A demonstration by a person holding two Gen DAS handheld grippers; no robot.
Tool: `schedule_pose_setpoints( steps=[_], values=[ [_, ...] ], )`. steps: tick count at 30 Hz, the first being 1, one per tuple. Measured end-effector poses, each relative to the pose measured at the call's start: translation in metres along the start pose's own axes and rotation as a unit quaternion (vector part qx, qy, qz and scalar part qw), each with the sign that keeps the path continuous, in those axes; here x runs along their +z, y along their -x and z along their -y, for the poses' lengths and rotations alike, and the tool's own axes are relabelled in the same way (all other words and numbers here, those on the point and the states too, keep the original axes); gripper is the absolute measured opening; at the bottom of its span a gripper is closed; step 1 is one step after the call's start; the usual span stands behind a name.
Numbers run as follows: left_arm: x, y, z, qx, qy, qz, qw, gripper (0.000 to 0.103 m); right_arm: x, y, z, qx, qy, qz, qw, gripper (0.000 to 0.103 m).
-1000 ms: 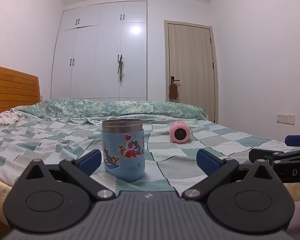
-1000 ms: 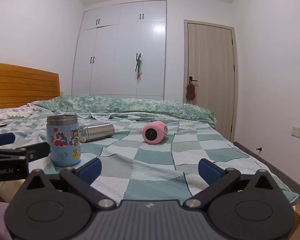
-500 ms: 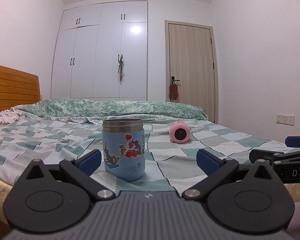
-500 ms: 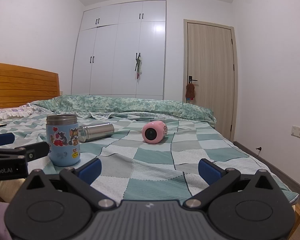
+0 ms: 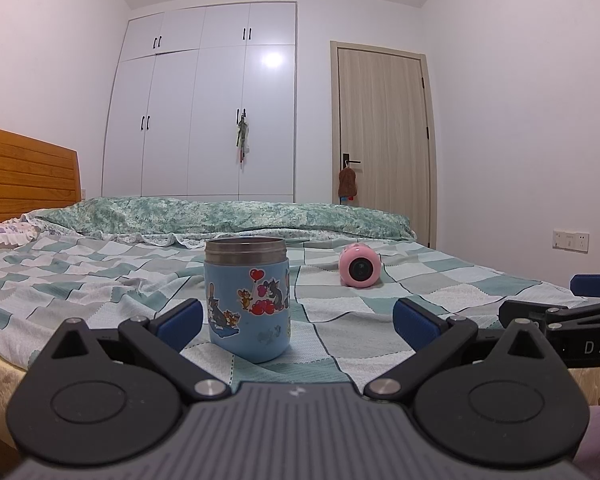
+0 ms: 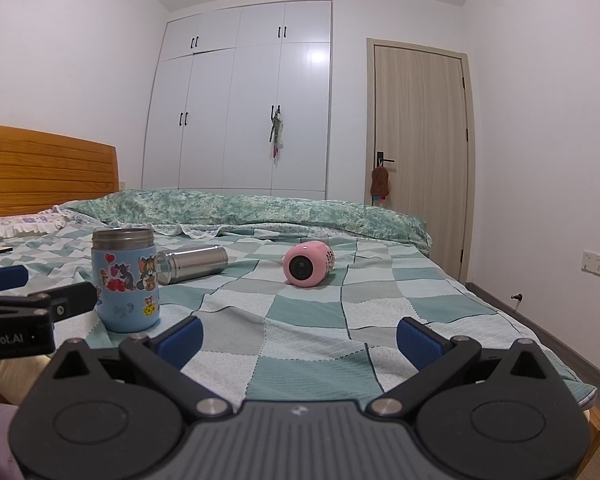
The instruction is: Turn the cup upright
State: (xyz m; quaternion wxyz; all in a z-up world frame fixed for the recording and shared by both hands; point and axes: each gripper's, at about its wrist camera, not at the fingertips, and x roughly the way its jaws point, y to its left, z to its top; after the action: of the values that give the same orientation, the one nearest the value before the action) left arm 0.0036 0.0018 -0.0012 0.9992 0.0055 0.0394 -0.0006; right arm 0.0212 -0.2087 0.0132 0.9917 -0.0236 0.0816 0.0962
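Note:
A light blue cup with cartoon stickers [image 5: 247,300] stands upright on the checked bedspread, also in the right wrist view [image 6: 125,284]. A pink cup [image 5: 358,265] lies on its side farther back, open end toward me; it also shows in the right wrist view [image 6: 308,263]. A steel cup [image 6: 192,264] lies on its side behind the blue one. My left gripper [image 5: 298,322] is open and empty, just in front of the blue cup. My right gripper [image 6: 300,334] is open and empty, well short of the pink cup.
The bed's checked bedspread [image 6: 340,320] has a rolled green quilt [image 6: 260,208] at the back. A wooden headboard [image 6: 40,168] is at left, a wardrobe [image 6: 240,100] and a door [image 6: 420,140] behind. The bed's edge drops to the floor at right [image 6: 540,320].
Almost nothing has changed; both grippers have held nearly still and open, with only a slight drift of the views.

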Motion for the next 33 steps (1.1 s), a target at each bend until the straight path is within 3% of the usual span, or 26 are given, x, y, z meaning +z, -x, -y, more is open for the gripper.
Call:
schedule_pose_setpoints(
  steps=[33],
  values=[
    [0.0007,0.0009,0.0015,0.000,0.002,0.002,1.0000,0.103,0.0002,0.0002,-0.0003,0.000,0.000,0.000,1.000,0.103]
  ],
)
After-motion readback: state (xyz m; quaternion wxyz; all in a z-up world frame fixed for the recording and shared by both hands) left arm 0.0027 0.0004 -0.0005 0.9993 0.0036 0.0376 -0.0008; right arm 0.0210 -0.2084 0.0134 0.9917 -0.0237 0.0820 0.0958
